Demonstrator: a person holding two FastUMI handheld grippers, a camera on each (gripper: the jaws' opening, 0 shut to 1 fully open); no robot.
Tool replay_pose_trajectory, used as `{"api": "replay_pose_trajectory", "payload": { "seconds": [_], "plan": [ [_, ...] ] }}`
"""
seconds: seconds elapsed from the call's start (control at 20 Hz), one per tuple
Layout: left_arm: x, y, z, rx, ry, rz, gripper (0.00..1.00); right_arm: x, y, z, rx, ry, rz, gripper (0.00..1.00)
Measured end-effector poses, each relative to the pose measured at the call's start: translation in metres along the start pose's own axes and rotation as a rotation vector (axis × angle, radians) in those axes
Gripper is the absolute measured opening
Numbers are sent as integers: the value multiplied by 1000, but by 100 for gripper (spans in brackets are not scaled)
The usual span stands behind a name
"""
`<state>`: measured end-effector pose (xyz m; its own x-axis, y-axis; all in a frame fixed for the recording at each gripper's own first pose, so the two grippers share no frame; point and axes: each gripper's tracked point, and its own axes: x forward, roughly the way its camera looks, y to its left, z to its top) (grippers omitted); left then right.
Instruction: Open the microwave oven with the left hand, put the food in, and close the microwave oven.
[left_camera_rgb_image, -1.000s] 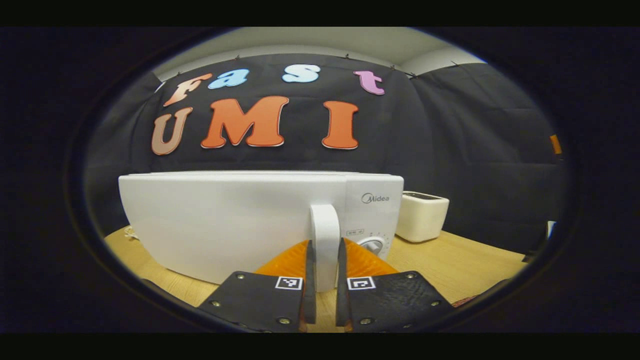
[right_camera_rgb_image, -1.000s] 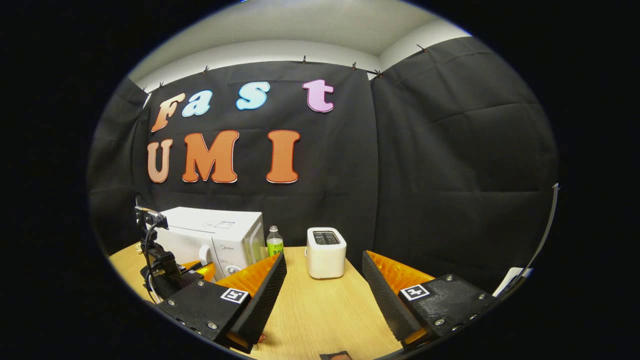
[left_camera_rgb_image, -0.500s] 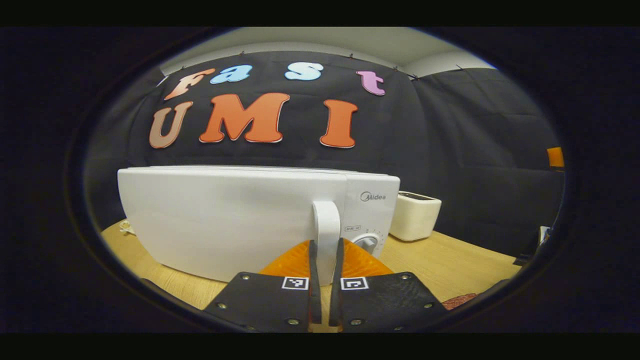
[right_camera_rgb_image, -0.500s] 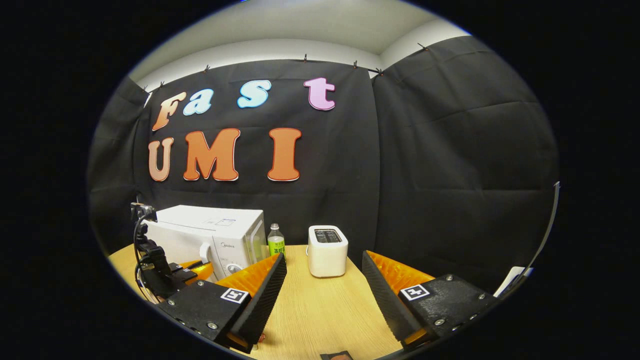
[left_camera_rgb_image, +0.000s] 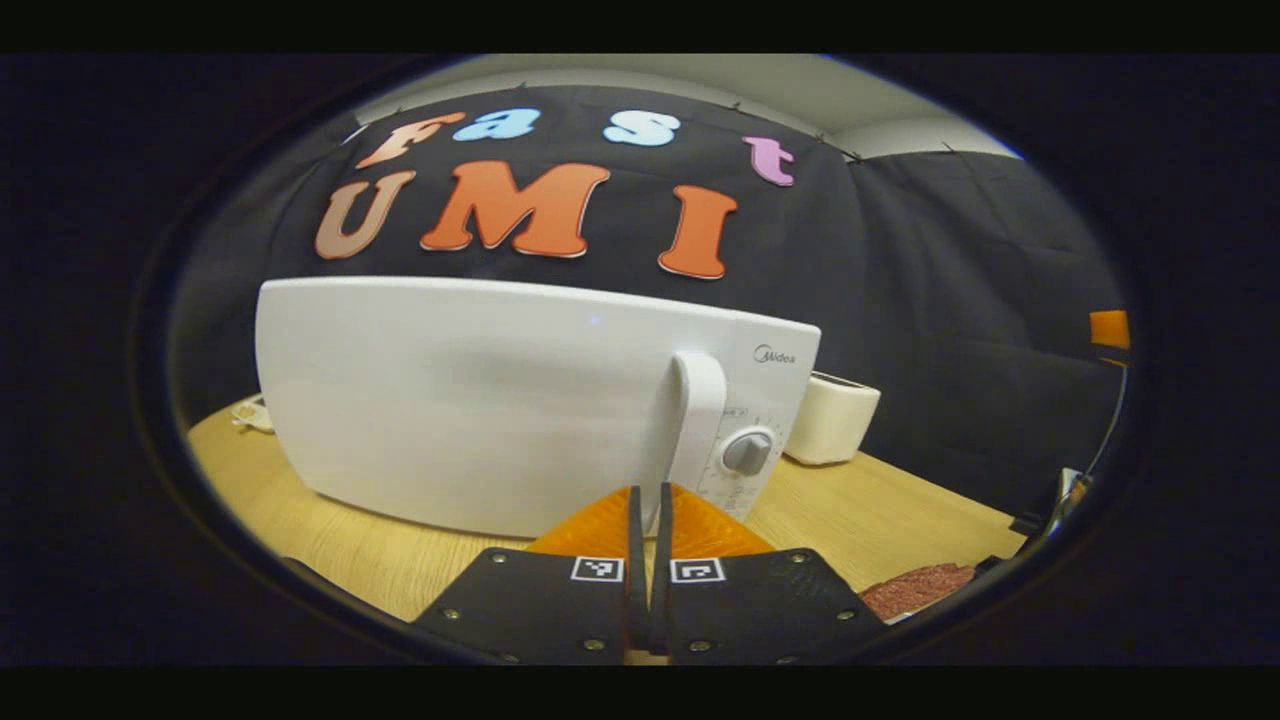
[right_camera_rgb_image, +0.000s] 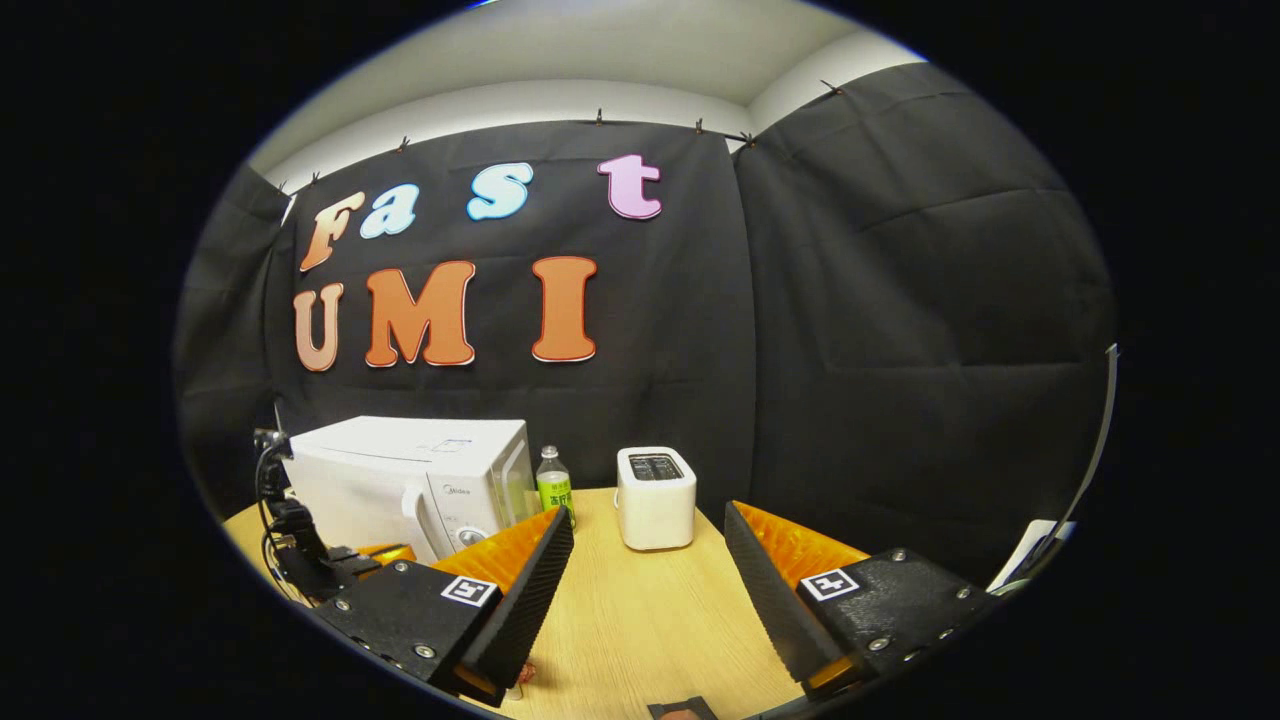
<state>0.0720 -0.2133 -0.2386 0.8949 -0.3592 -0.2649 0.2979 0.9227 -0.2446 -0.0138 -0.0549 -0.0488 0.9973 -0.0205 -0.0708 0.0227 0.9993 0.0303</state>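
— Microwave oven (left_camera_rgb_image: 480, 400) sits on the wooden table (left_camera_rgb_image: 880, 510), toward the left, door looking shut. A white toaster (right_camera_rgb_image: 655, 497) and a green-labelled bottle (right_camera_rgb_image: 551, 485) stand just to its right.

— And the left gripper (left_camera_rgb_image: 648, 530)?

— Right below the white door handle (left_camera_rgb_image: 697, 420). Its orange fingers are pressed almost flat together with a thin slit between them. I can't make out whether they pinch the handle's lower end or sit just short of it; the tips meet the handle's foot where I can't see contact.

— So how should the pull go?

— I'd want the fingers squarely on the handle bar, one each side, before any tug. Then pull in an arc around the hinge on the oven's left edge, not straight back, or the whole oven may slide on the table.

— The right gripper (right_camera_rgb_image: 645, 570)?

— Held well back over the table, jaws spread wide, nothing between them. Something reddish-brown lies on a plate at the table's near edge (left_camera_rgb_image: 915, 590), probably the food, though it's too cut off to be sure.

— Keep that one clear of the door's swing.
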Motion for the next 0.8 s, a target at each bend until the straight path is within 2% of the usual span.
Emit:
{"api": "replay_pose_trajectory", "payload": {
  "seconds": [0.05,0.1,0.2,0.25,0.3,0.4,0.45,0.5,0.55,0.8],
  "plan": [
    [-6,1,6,-46,-26,-7,6,1,2,-1,6,1,4,95],
    [-10,2,21,-67,-58,2,2,2,3,-4,12,7,7,95],
    [1,-4,35,-11,-56,29,1,3,11,-10,20,22,24,95],
    [5,-8,33,45,-38,43,8,1,16,-12,19,28,37,94],
    [11,-15,33,96,-37,55,32,1,17,-15,12,32,42,95],
    [18,-28,36,148,-58,56,55,3,13,-19,-4,39,30,95],
    [25,-31,36,155,-66,69,61,3,10,-21,-5,44,24,95],
    [31,-29,34,163,-66,90,75,3,8,-20,0,48,19,95],
    [38,-27,33,184,-60,115,78,3,6,-21,7,51,17,95],
    [55,-12,23,290,-14,244,80,3,-3,-23,34,56,3,95]
  ]
}}
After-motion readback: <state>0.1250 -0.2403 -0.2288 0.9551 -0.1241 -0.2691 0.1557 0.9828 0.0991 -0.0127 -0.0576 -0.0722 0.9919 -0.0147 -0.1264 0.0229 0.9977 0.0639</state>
